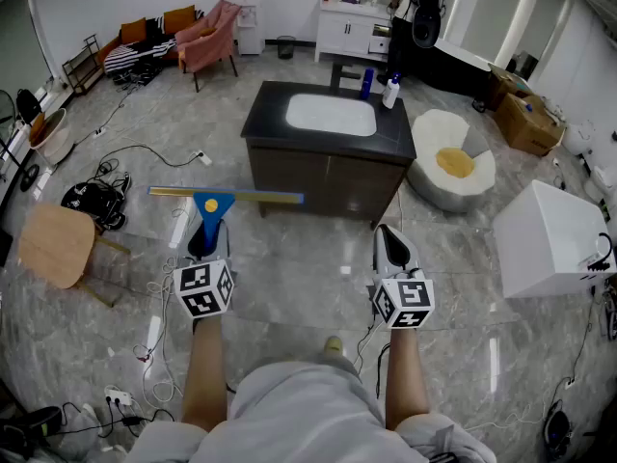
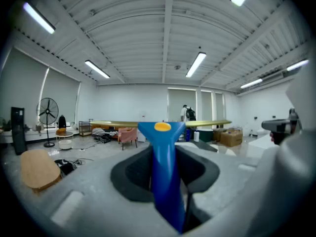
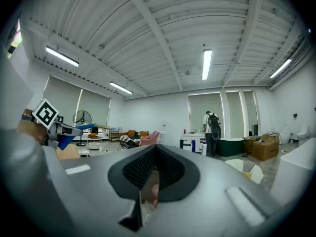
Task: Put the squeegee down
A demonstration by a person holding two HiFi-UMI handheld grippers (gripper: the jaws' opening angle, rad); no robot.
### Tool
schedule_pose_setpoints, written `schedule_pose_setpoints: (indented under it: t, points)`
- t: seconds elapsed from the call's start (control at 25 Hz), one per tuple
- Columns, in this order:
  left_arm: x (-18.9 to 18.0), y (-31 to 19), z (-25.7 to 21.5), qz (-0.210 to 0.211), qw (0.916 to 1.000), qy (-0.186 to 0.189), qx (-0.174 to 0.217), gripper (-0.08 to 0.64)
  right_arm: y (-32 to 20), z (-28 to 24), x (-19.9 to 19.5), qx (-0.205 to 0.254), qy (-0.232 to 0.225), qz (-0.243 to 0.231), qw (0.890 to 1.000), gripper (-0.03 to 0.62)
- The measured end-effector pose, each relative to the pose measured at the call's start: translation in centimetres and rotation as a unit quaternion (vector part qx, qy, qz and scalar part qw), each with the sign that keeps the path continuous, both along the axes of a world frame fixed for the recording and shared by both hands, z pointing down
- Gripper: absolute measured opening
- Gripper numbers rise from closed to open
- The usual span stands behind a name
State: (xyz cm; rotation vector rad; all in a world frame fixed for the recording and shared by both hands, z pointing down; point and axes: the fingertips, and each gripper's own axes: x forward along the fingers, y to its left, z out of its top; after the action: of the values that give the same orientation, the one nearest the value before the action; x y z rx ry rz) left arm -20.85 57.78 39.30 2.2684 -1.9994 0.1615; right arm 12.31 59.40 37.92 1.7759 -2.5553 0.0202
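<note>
The squeegee (image 1: 211, 204) has a blue handle and a long yellow blade bar that lies level, across the view. My left gripper (image 1: 206, 240) is shut on the blue handle and holds it out in the air above the floor, in front of the dark cabinet (image 1: 326, 177). In the left gripper view the handle (image 2: 165, 172) runs up between the two black pads, with the blade crosswise at the top. My right gripper (image 1: 389, 243) hovers to the right at about the same height, jaws together and empty. In the right gripper view its pads (image 3: 139, 168) meet.
The dark cabinet bears a white sink basin (image 1: 331, 115) and two bottles (image 1: 390, 91). A white beanbag seat (image 1: 451, 170) and a white box (image 1: 551, 241) stand to the right. A round wooden stool (image 1: 56, 245) and loose cables (image 1: 145, 152) lie on the floor at left.
</note>
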Motion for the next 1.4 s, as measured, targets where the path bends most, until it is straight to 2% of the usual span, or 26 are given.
schedule_pose_setpoints:
  t: [0.64,0.92,1.2,1.4]
  points:
    - [-1.3,0.1,0.5,0.005,1.0,0.005,-0.004,0.126,0.3,-0.1,-1.5,0.005,-0.016,0.002,1.0,0.003]
    - [-1.2,-0.9,1.8,0.005,0.9999,0.009,-0.011,0.126,-0.2,1.4,-1.8,-0.009,0.008,-0.005,1.0,0.003]
    - [-1.0,-4.9,2.7,-0.001,0.9998,0.007,-0.018,0.126,-5.1,2.3,-1.9,-0.014,0.004,-0.011,1.0,0.003]
    - [-0.4,-10.0,3.1,-0.004,0.9997,-0.002,-0.023,0.126,-10.8,3.2,-1.1,-0.022,-0.005,-0.016,1.0,0.003]
